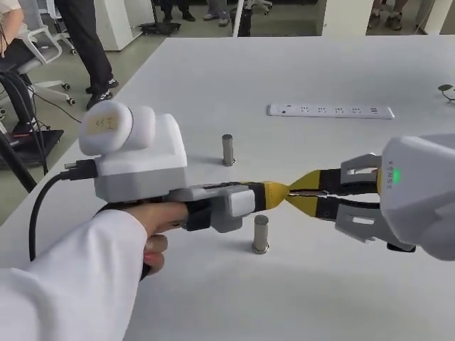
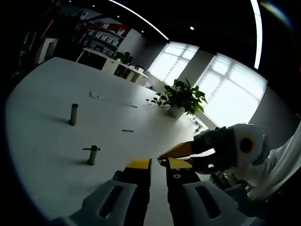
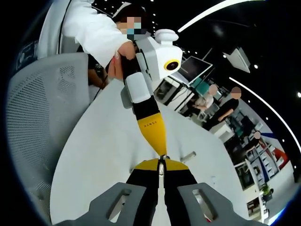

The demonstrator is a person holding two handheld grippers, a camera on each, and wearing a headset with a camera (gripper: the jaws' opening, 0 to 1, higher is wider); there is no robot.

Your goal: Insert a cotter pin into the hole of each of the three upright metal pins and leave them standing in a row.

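My two grippers meet tip to tip above the white table (image 1: 213, 298). The left gripper (image 1: 281, 193), held in a white-sleeved hand, points right; in its own view its yellow jaws (image 2: 159, 165) stand a narrow gap apart. The right gripper (image 1: 304, 193) comes in from the right, shut on a thin cotter pin (image 3: 161, 168). A bare upright metal pin (image 1: 227, 149) stands behind the grippers and another pin (image 1: 261, 234) in front. In the left gripper view one pin (image 2: 92, 154) carries a crossbar near its top and a second pin (image 2: 74, 114) stands plain. A loose cotter pin (image 2: 127, 130) lies beyond them.
A white power strip (image 1: 330, 111) lies at the back of the table. People's legs and office chairs (image 1: 43, 64) stand off the table's far left. A potted plant (image 2: 181, 96) is at the far end in the left gripper view. Bare table surrounds the pins.
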